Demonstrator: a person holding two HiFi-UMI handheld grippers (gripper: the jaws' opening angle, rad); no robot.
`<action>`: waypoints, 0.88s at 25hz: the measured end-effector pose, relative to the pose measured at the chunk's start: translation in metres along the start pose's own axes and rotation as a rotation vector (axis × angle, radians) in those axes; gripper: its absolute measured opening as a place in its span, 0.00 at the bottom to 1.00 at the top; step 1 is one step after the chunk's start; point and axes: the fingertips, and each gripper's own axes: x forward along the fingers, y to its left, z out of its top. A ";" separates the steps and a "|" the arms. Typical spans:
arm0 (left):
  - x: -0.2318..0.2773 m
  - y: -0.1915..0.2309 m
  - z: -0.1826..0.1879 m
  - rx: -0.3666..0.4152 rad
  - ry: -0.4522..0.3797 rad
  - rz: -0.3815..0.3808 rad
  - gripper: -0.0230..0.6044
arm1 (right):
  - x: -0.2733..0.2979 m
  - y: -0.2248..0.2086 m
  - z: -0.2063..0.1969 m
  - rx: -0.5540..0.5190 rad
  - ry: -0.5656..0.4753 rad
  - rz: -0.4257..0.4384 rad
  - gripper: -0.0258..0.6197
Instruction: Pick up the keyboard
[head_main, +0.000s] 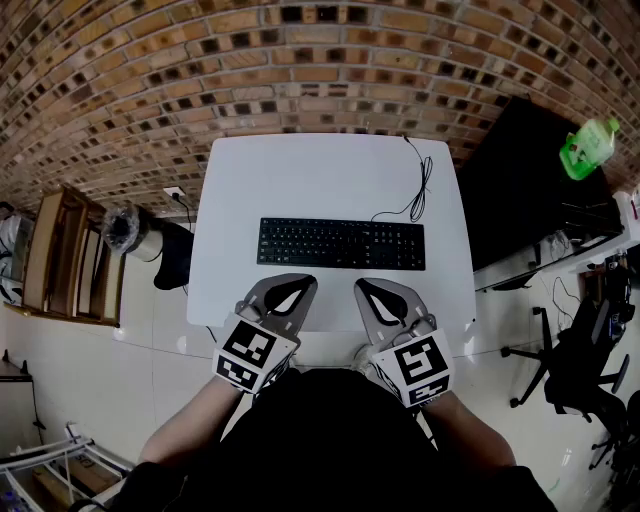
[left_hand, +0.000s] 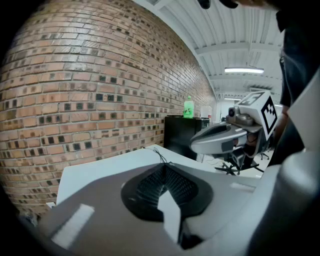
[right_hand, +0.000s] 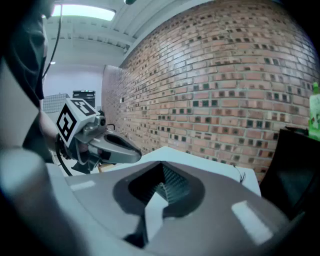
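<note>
The black keyboard (head_main: 340, 244) lies flat across the middle of the white table (head_main: 320, 170), and its thin black cable (head_main: 418, 188) runs off toward the far right corner. My left gripper (head_main: 288, 283) hovers at the table's near edge, just short of the keyboard's left half, shut and empty. My right gripper (head_main: 376, 287) is beside it, short of the right half, also shut and empty. In the left gripper view the closed jaws (left_hand: 162, 166) hide the keyboard, and the right gripper (left_hand: 225, 137) shows alongside. In the right gripper view the closed jaws (right_hand: 162, 166) likewise cover the keyboard.
A brick wall (head_main: 300, 60) stands behind the table. To the right is a black cabinet (head_main: 515, 190) with a green bottle (head_main: 590, 146) on it, and an office chair (head_main: 590, 365) nearer me. A wooden shelf (head_main: 60, 255) stands on the left.
</note>
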 end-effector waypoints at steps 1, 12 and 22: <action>0.001 0.003 -0.001 -0.008 0.001 0.004 0.05 | 0.000 0.000 0.000 0.000 0.000 0.001 0.04; 0.003 0.052 -0.022 -0.120 0.044 0.086 0.05 | 0.003 -0.001 0.001 0.000 0.004 0.000 0.04; 0.012 0.092 -0.056 -0.208 0.108 0.141 0.11 | 0.004 -0.001 0.000 -0.003 0.009 0.003 0.04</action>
